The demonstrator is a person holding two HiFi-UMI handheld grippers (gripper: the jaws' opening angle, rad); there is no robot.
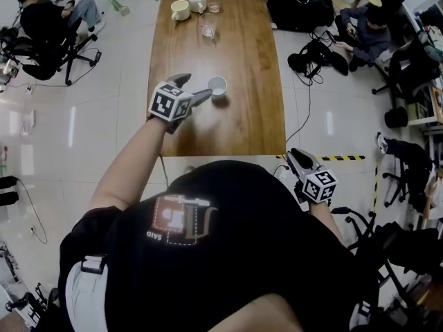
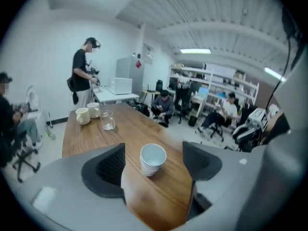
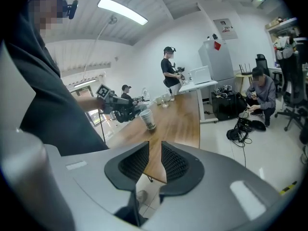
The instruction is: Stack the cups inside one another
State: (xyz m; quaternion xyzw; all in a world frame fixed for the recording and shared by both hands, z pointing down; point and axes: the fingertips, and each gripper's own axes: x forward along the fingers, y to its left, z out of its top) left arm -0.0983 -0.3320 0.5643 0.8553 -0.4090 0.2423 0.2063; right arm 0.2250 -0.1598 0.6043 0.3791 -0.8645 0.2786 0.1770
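Your left gripper [image 1: 192, 88] reaches out over the wooden table [image 1: 242, 126], jaws spread wide and gripping nothing. The stack of cups [image 1: 217, 86] stands just past its fingertips, in line with the gap between them but clear of both pads.

The stack is white paper cups, nested one inside another and upright near the middle of the table. In the left gripper view you can make out more than one rim down its side, and the right gripper view shows a dark mark on its wall. The inside of the top cup is plain white and holds nothing.

At the far end of the table, from left to right, stand a cream mug [image 1: 180, 10], a white mug [image 1: 197, 1] touching or almost touching it, and a clear glass [image 1: 214, 4] just beside that. A second clear glass [image 1: 208, 26] stands a little nearer to you than those three. Both mugs look empty from above; whether the glasses hold any liquid cannot be told.

Your right gripper [image 1: 299, 160] hangs off the near right corner of the table, close to your side and well apart from the stack. Its jaws are drawn nearly together, with only a slim gap and nothing between them.
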